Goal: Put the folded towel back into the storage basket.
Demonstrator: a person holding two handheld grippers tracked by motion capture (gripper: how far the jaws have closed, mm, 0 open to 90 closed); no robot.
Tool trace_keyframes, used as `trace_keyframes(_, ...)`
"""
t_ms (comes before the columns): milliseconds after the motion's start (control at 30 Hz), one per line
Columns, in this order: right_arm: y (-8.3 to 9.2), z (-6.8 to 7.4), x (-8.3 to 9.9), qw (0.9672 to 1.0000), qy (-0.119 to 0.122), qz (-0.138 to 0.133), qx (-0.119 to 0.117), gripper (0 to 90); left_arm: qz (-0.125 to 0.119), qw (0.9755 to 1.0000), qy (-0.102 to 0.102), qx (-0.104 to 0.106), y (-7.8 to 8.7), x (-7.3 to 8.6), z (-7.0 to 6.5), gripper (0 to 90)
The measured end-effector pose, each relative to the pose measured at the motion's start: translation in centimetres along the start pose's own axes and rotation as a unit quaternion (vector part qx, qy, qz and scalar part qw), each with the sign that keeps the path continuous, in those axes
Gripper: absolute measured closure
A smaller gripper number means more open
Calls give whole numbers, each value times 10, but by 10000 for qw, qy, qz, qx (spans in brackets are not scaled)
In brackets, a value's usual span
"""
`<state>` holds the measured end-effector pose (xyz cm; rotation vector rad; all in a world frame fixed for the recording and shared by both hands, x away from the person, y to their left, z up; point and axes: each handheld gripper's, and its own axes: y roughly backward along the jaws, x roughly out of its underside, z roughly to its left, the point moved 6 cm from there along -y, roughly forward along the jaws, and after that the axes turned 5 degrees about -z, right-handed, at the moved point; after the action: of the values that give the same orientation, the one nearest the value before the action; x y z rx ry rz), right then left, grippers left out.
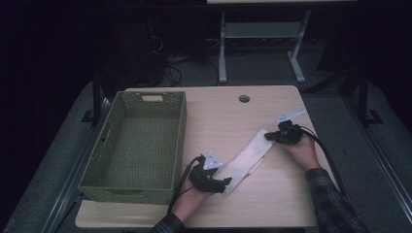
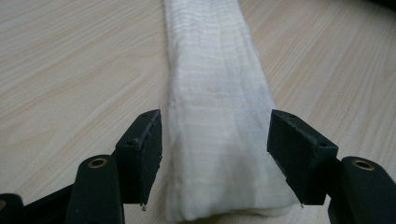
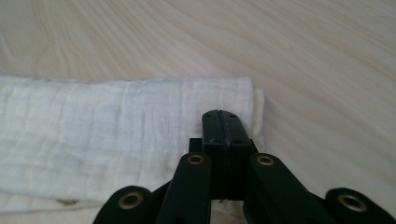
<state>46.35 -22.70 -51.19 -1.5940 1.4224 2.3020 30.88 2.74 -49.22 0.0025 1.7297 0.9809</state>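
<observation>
The long white folded cotton cloth (image 1: pixel 246 160) looks light and limp. Left gripper (image 2: pixel 215 140) straddles its 7 o'clock end, jaws apart; right gripper (image 3: pixel 225 126), pinched closed, rests at the 1 o'clock end, best grabbed there.

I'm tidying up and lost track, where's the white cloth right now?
In the high view the white cloth lies folded in a long strip on the table, right of the green basket, stretching diagonally between the left gripper and right gripper.
</observation>
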Motion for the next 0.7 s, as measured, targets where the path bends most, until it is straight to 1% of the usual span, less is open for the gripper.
trace_keyframes(33, -4, 0, -3, 10000, 57, -7, -20, 896, 7, 10000, -5, -4, 0, 0, 0, 352)
trace_keyframes(67, -7, 0, -6, 10000, 37, 14, -17, 896, 10, 10000, 3, -3, 0, 0, 0, 353)
trace_keyframes(100, -10, 1, -10, 10000, 52, 11, -61, 895, 12, 10000, 2, -4, 0, 0, -1, 357)
trace_keyframes(133, -10, 1, -10, 10000, 52, 11, -61, 895, 12, 10000, 2, -4, 0, 0, -1, 361)
trace_keyframes(167, -9, 3, -12, 9999, -5, -86, -122, 876, 23, 10000, -11, 24, -1, -1, 0, 371)
trace_keyframes(200, -9, 3, -12, 9999, -5, -86, -122, 876, 23, 10000, -11, 24, -1, -1, 0, 384)
trace_keyframes(233, -5, 4, -11, 9997, 20, -155, -173, 847, 58, 10000, 11, 74, -2, -2, 1, 397)
trace_keyframes(267, -5, 4, -11, 9997, 20, -155, -173, 847, 58, 10000, 11, 74, -2, -2, 1, 407)
trace_keyframes(300, 0, 6, -10, 9997, 37, -185, -165, 809, 34, 10000, 35, 76, -3, -4, 2, 419)
trace_keyframes(333, 3, 8, -10, 9997, 1, -186, -160, 782, 34, 10000, 35, 76, -3, -4, 2, 426)
trace_keyframes(367, 8, 9, -9, 9995, -24, -261, -149, 757, 36, 9999, 89, 89, -2, -6, 4, 451)
trace_keyframes(400, 8, 9, -9, 9995, -24, -261, -149, 757, 36, 9999, 89, 89, -2, -6, 4, 472)
trace_keyframes(433, 16, 12, -9, 9992, -23, -362, -155, 684, 38, 9999, 108, 64, -2, -9, 6, 504)
trace_keyframes(467, 16, 12, -9, 9992, -23, -362, -155, 684, 38, 9999, 108, 64, -2, -9, 6, 532)
trace_keyframes(500, 25, 14, -9, 9988, -56, -465, -157, 583, 92, 9997, 194, 81, -4, -11, 9, 584)
trace_keyframes(533, 25, 14, -9, 9988, -56, -465, -157, 583, 92, 9997, 194, 81, -4, -11, 9, 630)
trace_keyframes(567, 32, 16, -8, 9984, -92, -527, -168, 516, 199, 9994, 248, 96, -8, -12, 10, 691)
trace_keyframes(600, 32, 16, -8, 9984, -92, -527, -168, 516, 199, 9994, 248, 96, -8, -12, 10, 731)
trace_keyframes(633, 38, 17, -6, 9984, -96, -530, -171, 464, 350, 9992, 178, 21, -14, -13, 12, 784)
trace_keyframes(667, 38, 17, -6, 9984, -96, -530, -171, 464, 350, 9992, 178, 21, -14, -13, 12, 820)
trace_keyframes(700, 41, 19, -3, 9982, -98, -564, -160, 430, 407, 9991, 124, -35, -18, -16, 14, 862)
